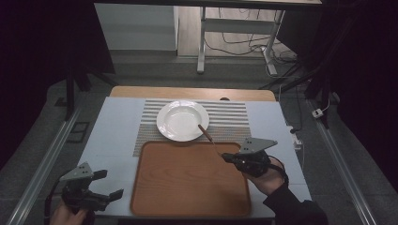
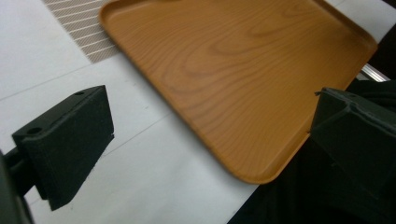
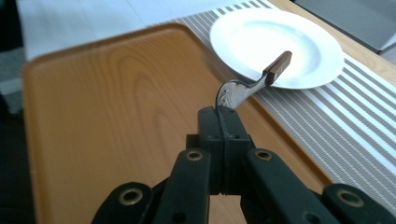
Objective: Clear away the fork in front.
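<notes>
My right gripper (image 3: 223,114) is clamped on the spoon (image 3: 254,81) by its bowl end, over the tray's (image 1: 187,187) 2 o'clock corner. The wooden handle points toward the plate (image 1: 183,120). Light, stiff, slippery metal: grip firmly. Left gripper (image 1: 105,185) stands wide, empty.

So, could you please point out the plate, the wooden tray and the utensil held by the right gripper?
plate (image 1: 176,123): high view, on its shallow white middle.
wooden tray (image 1: 187,180): high view, on its bare floor.
utensil (image 3: 276,66): right gripper view, on its brown wooden handle.
</notes>
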Motion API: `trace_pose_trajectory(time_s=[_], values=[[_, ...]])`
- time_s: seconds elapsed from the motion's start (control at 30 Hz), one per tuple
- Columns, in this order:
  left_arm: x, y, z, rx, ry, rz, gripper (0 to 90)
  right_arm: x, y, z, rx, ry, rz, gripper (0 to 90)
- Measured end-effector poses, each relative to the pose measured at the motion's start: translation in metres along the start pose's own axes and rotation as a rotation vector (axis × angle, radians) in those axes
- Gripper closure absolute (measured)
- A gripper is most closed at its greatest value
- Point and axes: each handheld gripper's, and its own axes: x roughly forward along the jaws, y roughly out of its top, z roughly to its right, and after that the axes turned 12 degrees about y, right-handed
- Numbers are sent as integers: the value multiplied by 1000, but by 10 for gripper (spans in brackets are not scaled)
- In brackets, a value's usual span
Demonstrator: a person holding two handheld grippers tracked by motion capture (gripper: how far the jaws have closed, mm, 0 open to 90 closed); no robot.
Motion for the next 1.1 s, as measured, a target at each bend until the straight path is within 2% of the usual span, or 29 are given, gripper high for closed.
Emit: trace_pose_trajectory(time_s=[0.07, 0.27, 0.4, 0.5, 0.6, 0.73, 0.87, 0.97, 1.1], values=[[2, 4, 3, 21, -13, 4, 0, -1, -1, -3, 0, 20, 10, 899], [13, 17, 11, 91, -93, 20, 0, -1, -4, -12, 10, 67, 14, 899], [23, 26, 14, 116, -134, 28, 0, -3, -4, -19, 7, 86, 23, 899], [28, 34, 20, 148, -139, 29, 0, -7, -6, -24, 16, 115, 49, 899], [33, 43, 27, 194, -146, 24, 0, -9, -7, -26, 20, 124, 53, 899], [45, 55, 35, 231, -172, 12, 0, -11, -8, -31, 15, 156, 55, 899], [61, 67, 40, 262, -185, -31, 0, -12, -10, -35, 15, 185, 61, 899], [72, 78, 44, 309, -177, -63, 0, -10, -12, -40, 11, 221, 57, 899], [87, 91, 50, 348, -181, -82, 0, -8, -12, -42, 0, 238, 57, 899]])
